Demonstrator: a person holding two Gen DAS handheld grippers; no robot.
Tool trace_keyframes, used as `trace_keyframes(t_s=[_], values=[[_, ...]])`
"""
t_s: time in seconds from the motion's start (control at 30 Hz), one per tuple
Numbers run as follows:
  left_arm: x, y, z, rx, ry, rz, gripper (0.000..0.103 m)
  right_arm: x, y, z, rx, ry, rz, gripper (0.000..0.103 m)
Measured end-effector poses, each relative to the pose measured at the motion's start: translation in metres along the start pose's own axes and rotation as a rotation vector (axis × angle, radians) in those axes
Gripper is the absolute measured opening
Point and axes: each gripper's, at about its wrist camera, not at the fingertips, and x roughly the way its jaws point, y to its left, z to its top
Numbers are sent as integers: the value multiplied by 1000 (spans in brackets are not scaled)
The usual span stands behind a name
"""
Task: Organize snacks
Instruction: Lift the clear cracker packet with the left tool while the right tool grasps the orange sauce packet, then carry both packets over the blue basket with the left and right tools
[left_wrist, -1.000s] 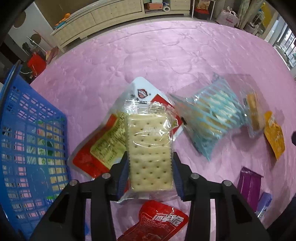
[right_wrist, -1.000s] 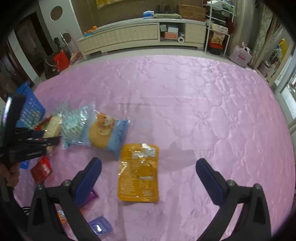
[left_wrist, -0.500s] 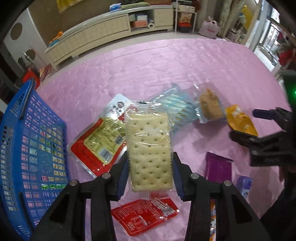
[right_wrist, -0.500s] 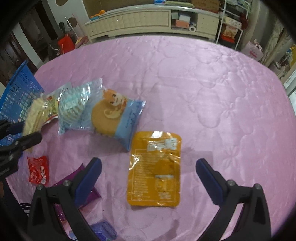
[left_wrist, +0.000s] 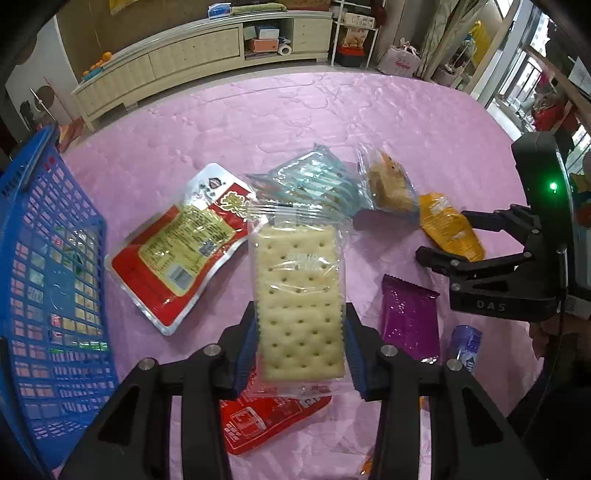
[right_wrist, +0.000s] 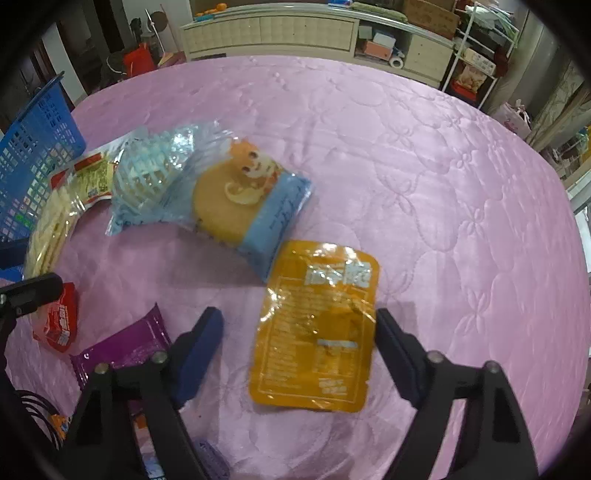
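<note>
while the left gripper (left_wrist: 301, 352) pinched the brittle cracker pack (left_wrist: 300, 306) by its long edges above the tabletop (right_wrist: 424, 155), the right gripper (right_wrist: 299, 339) was closing around the light, slippery orange pouch (right_wrist: 317, 325) lying flat, best taken by its side edges.

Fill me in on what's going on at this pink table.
A person is sorting snacks with a handheld gripper in each hand. The left gripper is shut on a clear-wrapped cracker pack, lifted above the pink table, with the blue basket just to its left. The right gripper straddles the orange packet, its jaws closing, not yet gripping. Other snacks lie loose.
</note>
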Motion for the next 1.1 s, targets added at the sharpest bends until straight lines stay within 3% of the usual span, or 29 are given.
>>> trace_keyframes(t_s=[0.07,0.17,0.3,0.47,0.7,1.1], values=[[0,2,-4,6,-7,-1,40,-4,2,-3,4,1,-3,60],[3,0,-2,-5,-5,-24,40,-9,6,-6,-26,9,1,48],[1,8,-6,-23,-12,-41,40,-13,17,-11,-80,15,-46,42],[0,19,-6,-35,-23,-61,40,-23,20,-16,-51,0,-48,14],[-17,18,-9,-47,-52,-58,40,-54,31,-22,-18,-31,-30,8],[-91,44,-23,-80,-184,-62,40,-144,61,0,-55,-210,11,7]])
